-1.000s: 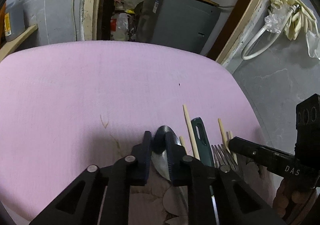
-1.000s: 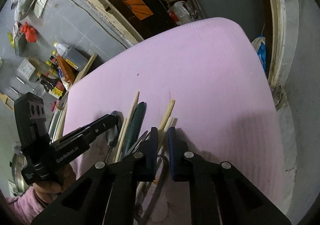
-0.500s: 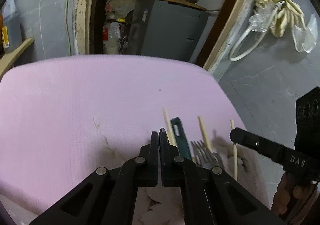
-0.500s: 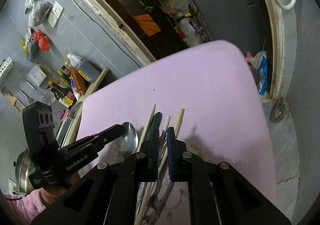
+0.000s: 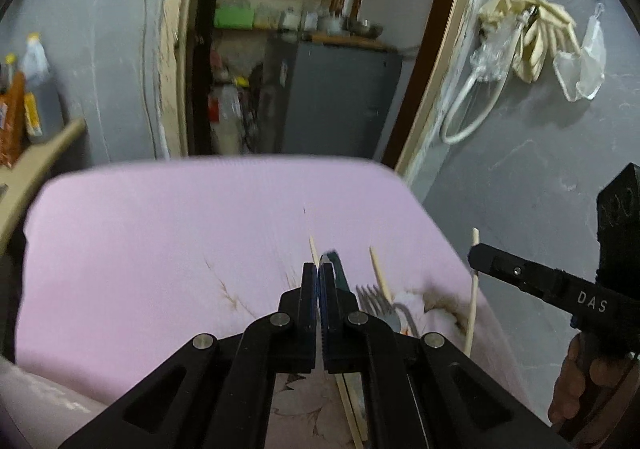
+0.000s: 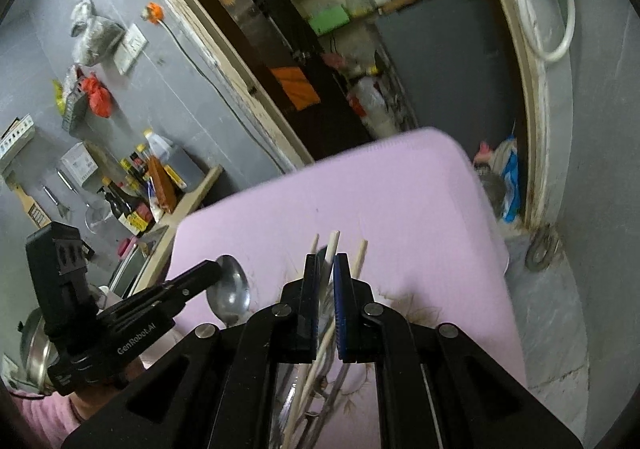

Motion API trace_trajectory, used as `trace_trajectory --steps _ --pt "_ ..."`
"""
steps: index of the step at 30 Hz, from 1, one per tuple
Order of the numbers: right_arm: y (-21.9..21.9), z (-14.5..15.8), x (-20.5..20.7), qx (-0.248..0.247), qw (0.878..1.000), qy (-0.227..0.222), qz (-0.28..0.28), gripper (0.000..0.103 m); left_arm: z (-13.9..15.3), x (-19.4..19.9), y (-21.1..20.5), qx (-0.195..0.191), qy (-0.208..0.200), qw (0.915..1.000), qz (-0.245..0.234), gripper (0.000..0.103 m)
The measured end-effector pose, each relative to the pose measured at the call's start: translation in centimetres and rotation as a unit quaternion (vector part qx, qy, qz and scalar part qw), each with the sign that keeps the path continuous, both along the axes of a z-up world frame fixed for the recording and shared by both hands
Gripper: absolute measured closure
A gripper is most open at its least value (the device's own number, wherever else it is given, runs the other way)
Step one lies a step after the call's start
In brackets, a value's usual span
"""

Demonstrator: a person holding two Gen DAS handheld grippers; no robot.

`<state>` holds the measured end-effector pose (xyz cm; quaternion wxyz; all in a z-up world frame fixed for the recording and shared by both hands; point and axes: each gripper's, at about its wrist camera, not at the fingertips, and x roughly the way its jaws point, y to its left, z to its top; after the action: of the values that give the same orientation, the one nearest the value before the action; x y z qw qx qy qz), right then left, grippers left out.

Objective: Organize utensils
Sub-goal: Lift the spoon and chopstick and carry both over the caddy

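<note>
Pinching a spoon [image 6: 229,291] by its bowl, left gripper [image 6: 214,269] has its jaws pressed together on it, held clear above the near-left part of the table [image 5: 160,241]. Right gripper [image 6: 326,269] has its jaws nipped on one pale chopstick [image 6: 331,249], tip poking out past the pads. Remaining utensils lie in a bunch at the table's near edge: fork [image 5: 372,297], dark green handle [image 5: 340,273], more chopsticks [image 5: 378,269]. Table is covered in pink cloth with a floral print near the front. Behind it: grey wall, open doorway [image 5: 280,49] into a cluttered storeroom with a grey cabinet [image 5: 328,97]; shelf with bottles [image 6: 140,177] on the left; white hose [image 5: 472,117] and bags hung on the right. Spoon handle hidden behind the left gripper. Lower ends of the utensils are blocked by gripper bodies. Motion blur smears table edges.
</note>
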<state>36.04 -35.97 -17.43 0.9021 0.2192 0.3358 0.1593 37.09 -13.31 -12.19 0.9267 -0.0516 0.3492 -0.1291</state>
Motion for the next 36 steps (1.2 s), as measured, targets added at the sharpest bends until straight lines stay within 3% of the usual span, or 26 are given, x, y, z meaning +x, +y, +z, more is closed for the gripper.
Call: trace_trajectory --steps 9,22,30,36 --pt "2.1 6.6 -4.4 -0.058 0.992 -0.11 -0.032 0.099 4.7 -3.8 0.5 0.028 -0.108 0.9931 0.035 0.101" --pt "6.7 17.1 -9.3 -0.104 0.965 -0.233 -0.065 0.099 12.0 -7.7 3.7 0.032 -0.202 0.9767 0.065 0.101" --pt "12.0 21.5 -11.3 -0.096 0.954 -0.279 -0.056 0.099 16.3 -11.2 8.7 0.031 -0.247 0.9649 0.085 0.101" --pt "16.7 23.0 -12.1 -0.076 0.95 -0.303 -0.032 0.099 18.4 -13.0 14.9 0.012 -0.248 0.9613 0.118 0.101"
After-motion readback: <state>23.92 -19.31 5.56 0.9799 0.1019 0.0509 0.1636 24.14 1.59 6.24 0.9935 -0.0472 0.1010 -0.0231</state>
